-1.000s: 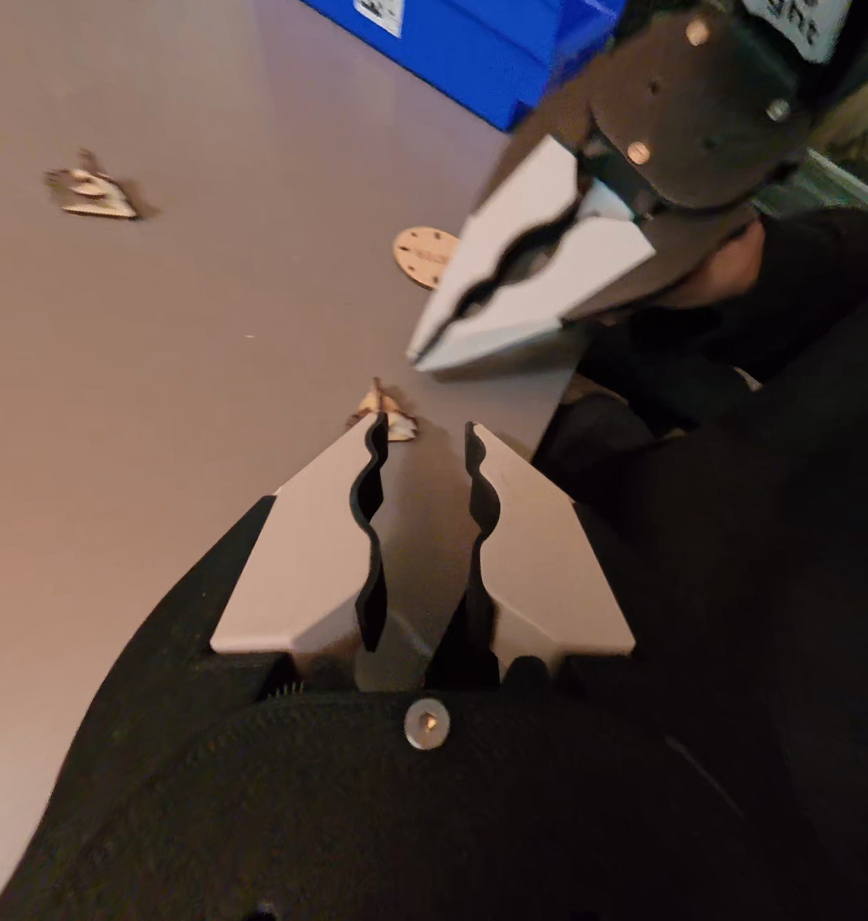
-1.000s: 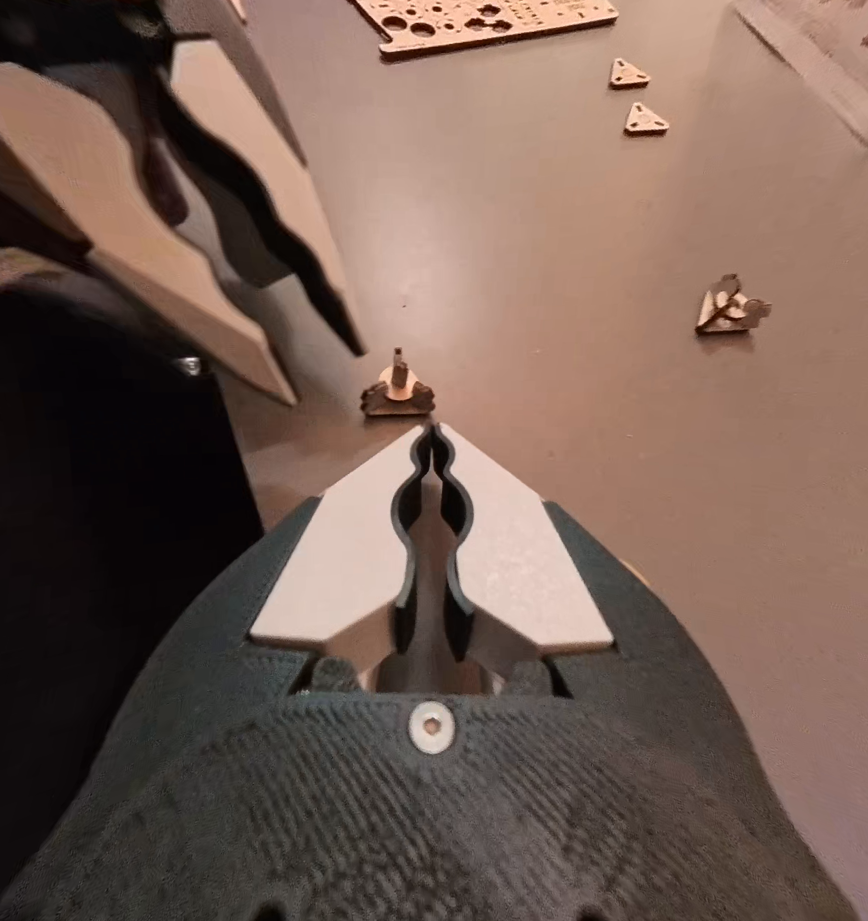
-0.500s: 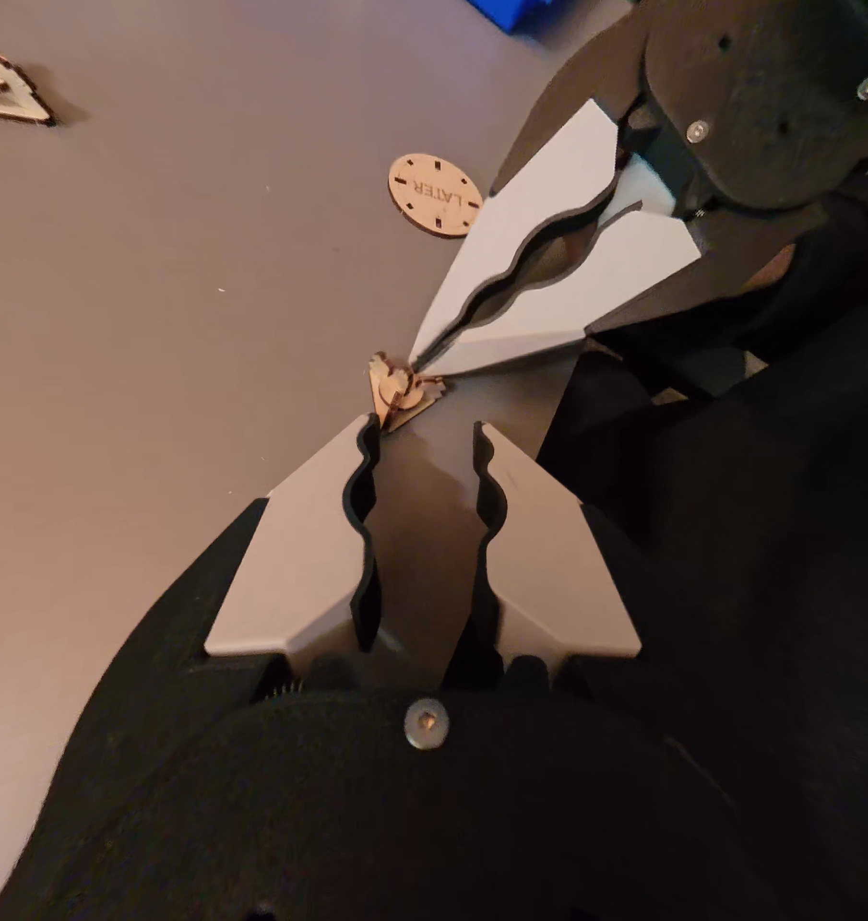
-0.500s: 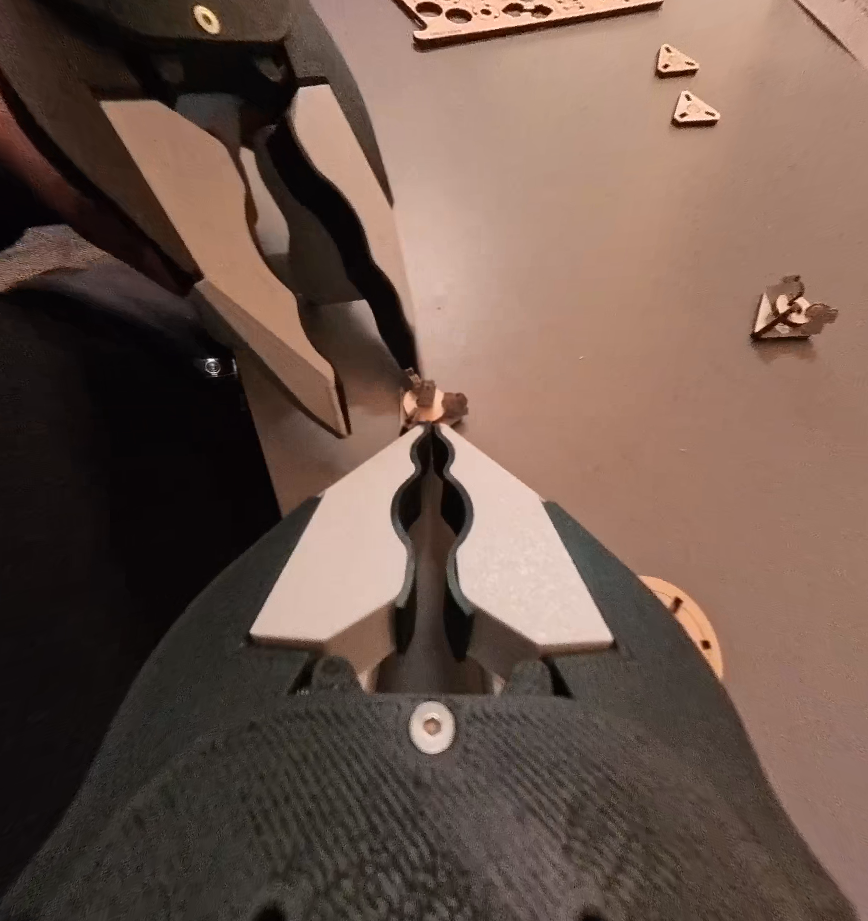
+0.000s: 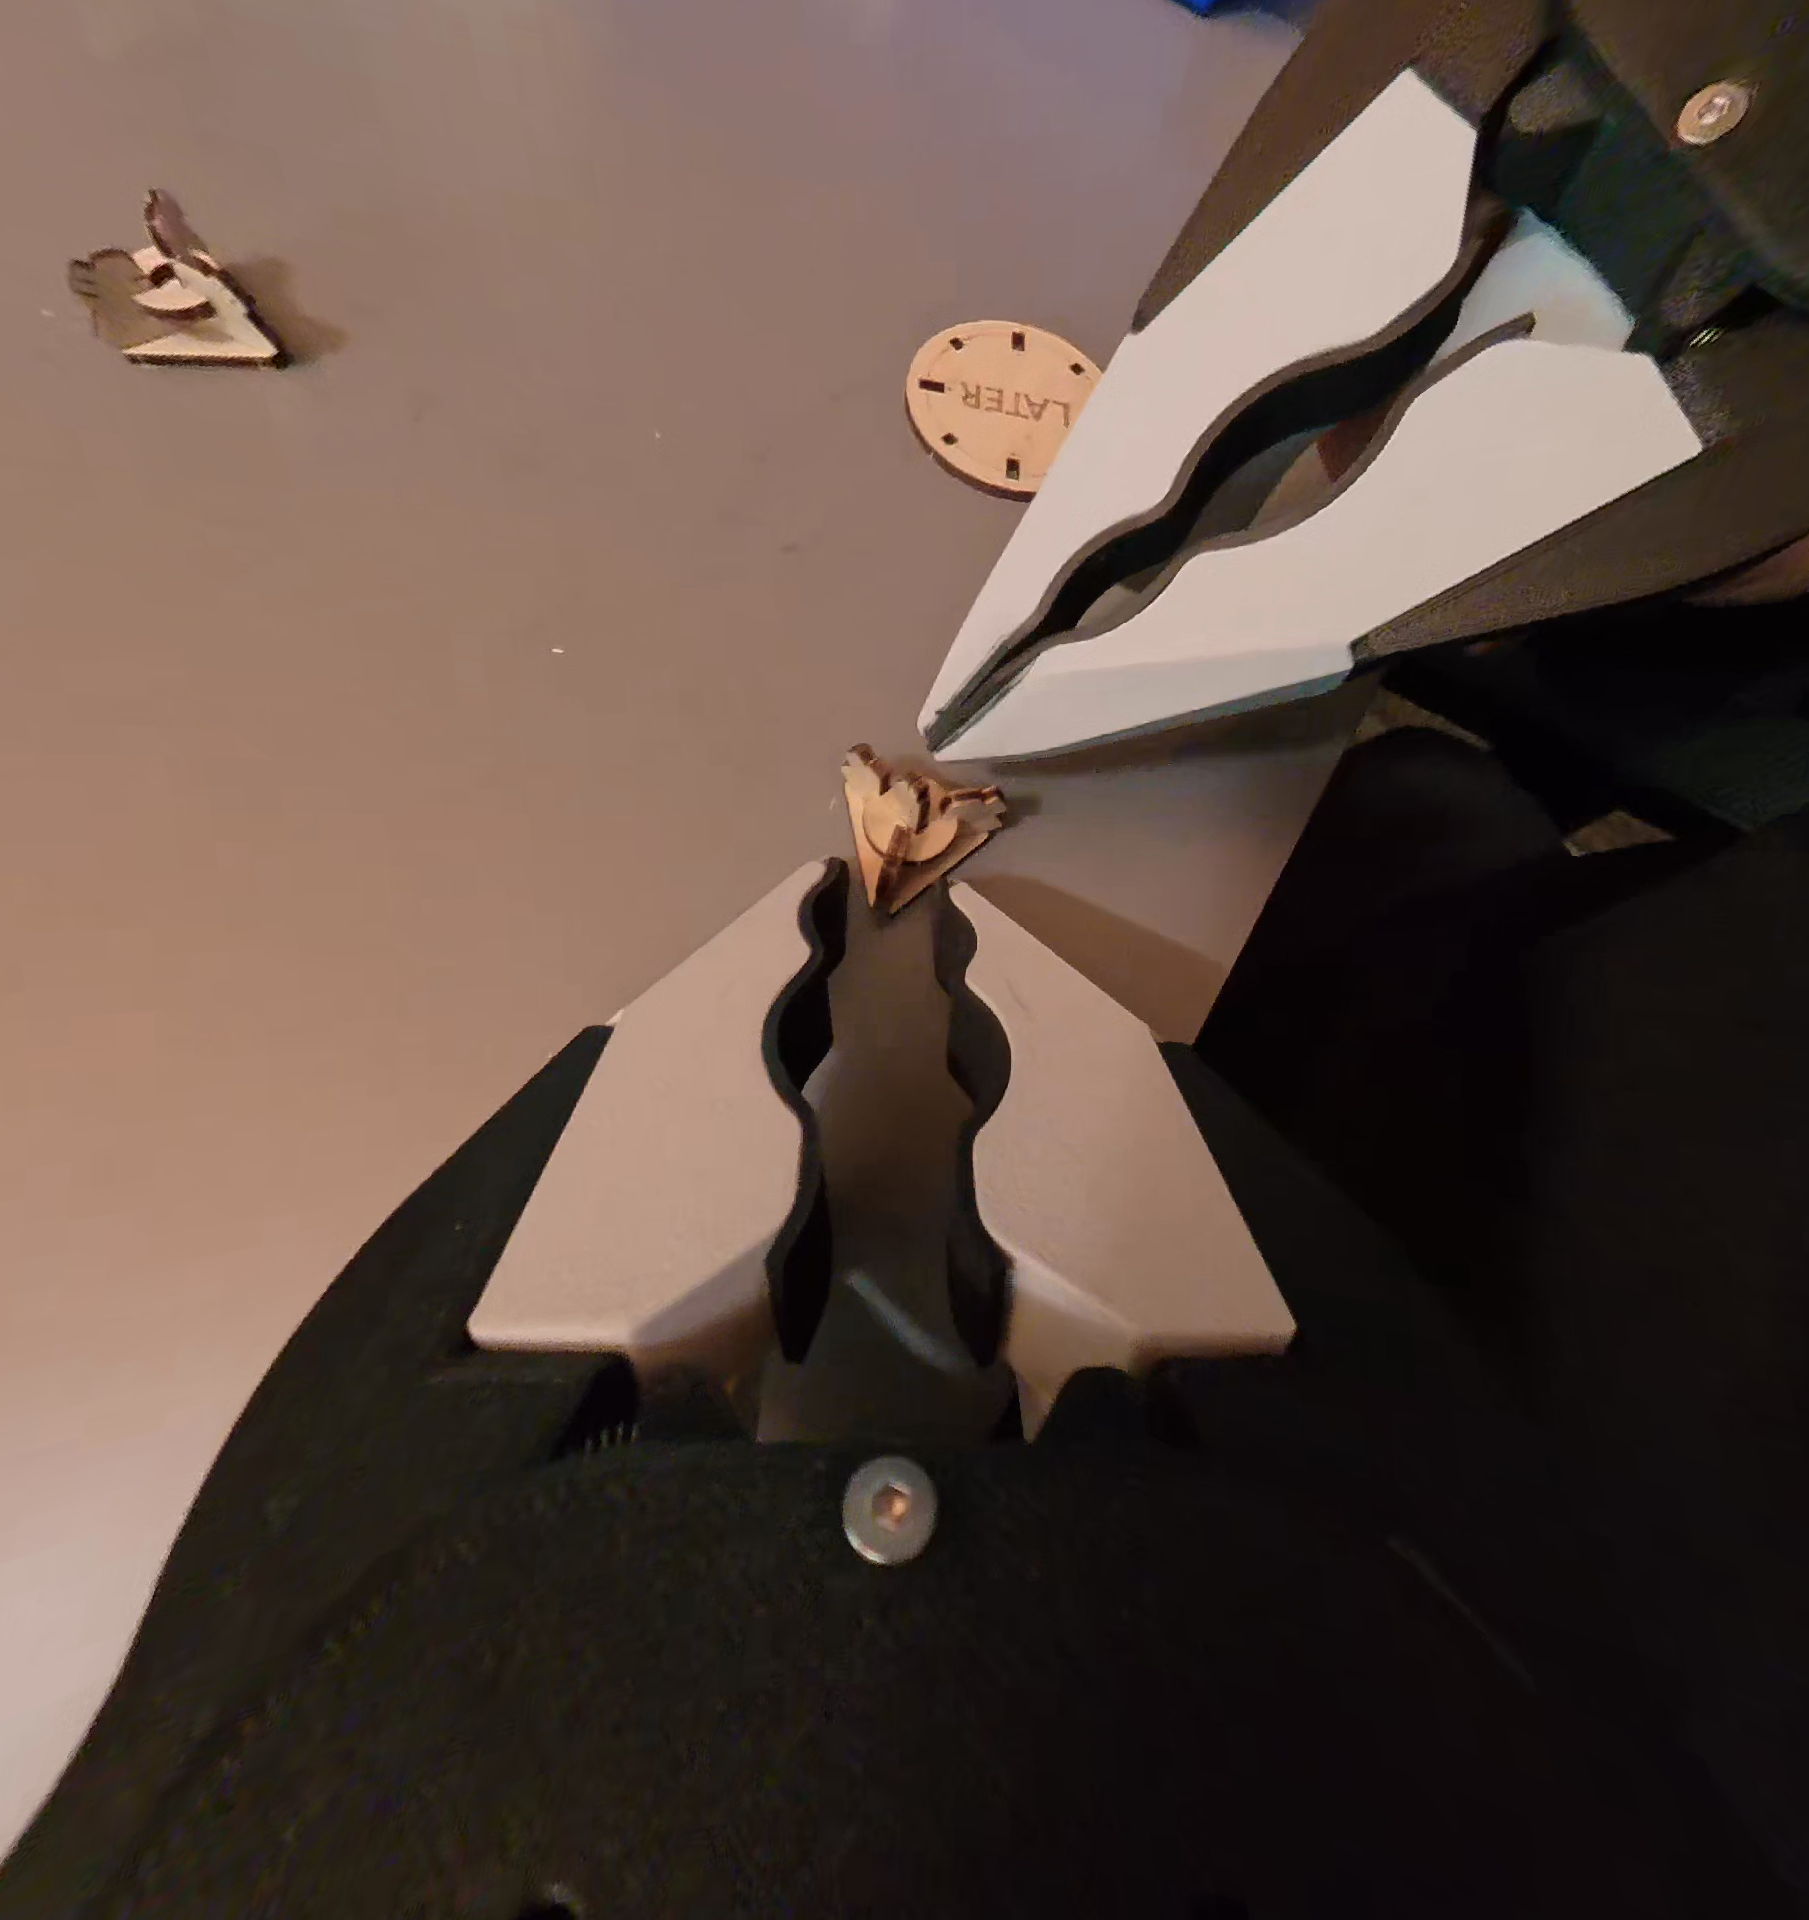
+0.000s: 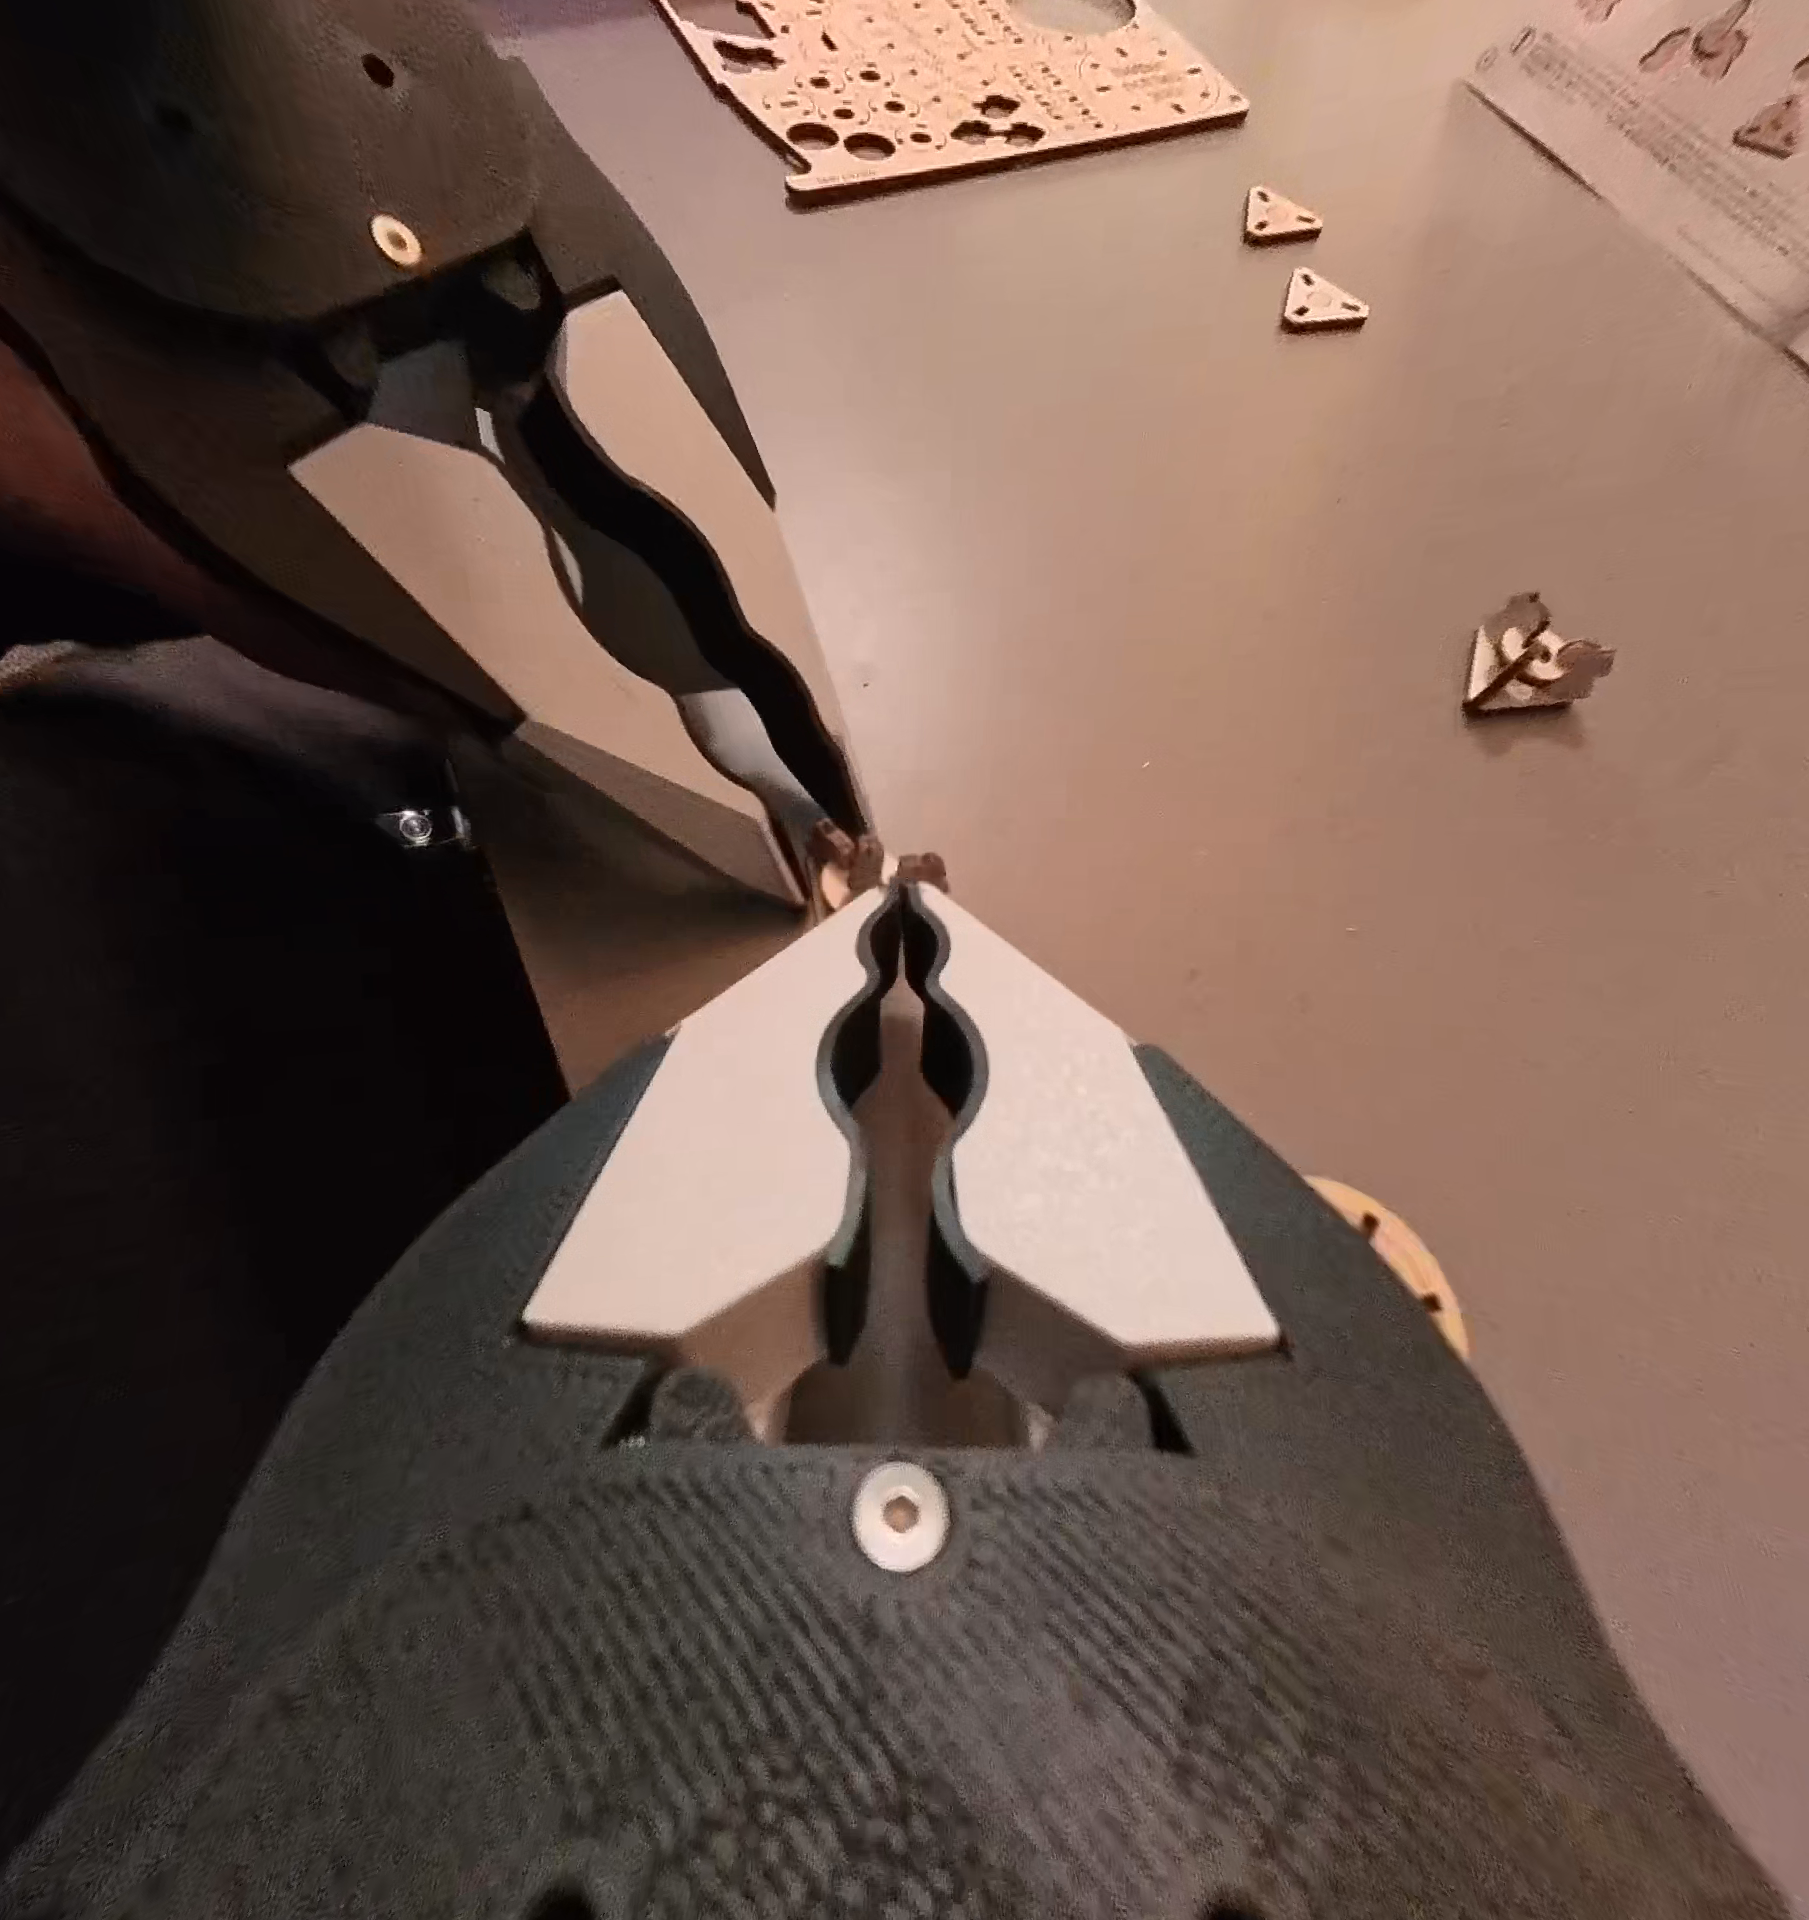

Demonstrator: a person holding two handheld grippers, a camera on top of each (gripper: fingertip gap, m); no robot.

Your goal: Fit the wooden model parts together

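Observation:
A small wooden triangle piece (image 5: 910,831) with upright wooden parts slotted into it sits tilted near the table's edge. My left gripper (image 5: 887,883) has closed on its near corner, with a pad on each side of it. In the right wrist view the piece (image 6: 840,868) sits between the left gripper's tips (image 6: 827,842). My right gripper (image 6: 902,899) is shut with nothing between its pads, and its tips are right at the piece. In the left wrist view the right gripper (image 5: 941,727) hovers just above the piece.
On the grey table (image 5: 464,727) lie a round wooden disc (image 5: 999,410), a second assembled triangle piece (image 6: 1528,665), two flat wooden triangles (image 6: 1281,216), a punched wooden sheet (image 6: 962,94) and a printed paper sheet (image 6: 1710,156). The table's edge (image 5: 1274,935) runs close on the right. My left and right fingertips are right by each other.
My left gripper has moved forward and its jaws have narrowed onto the piece's corner. The piece has tipped up. The right gripper has stayed shut and come close to the piece.

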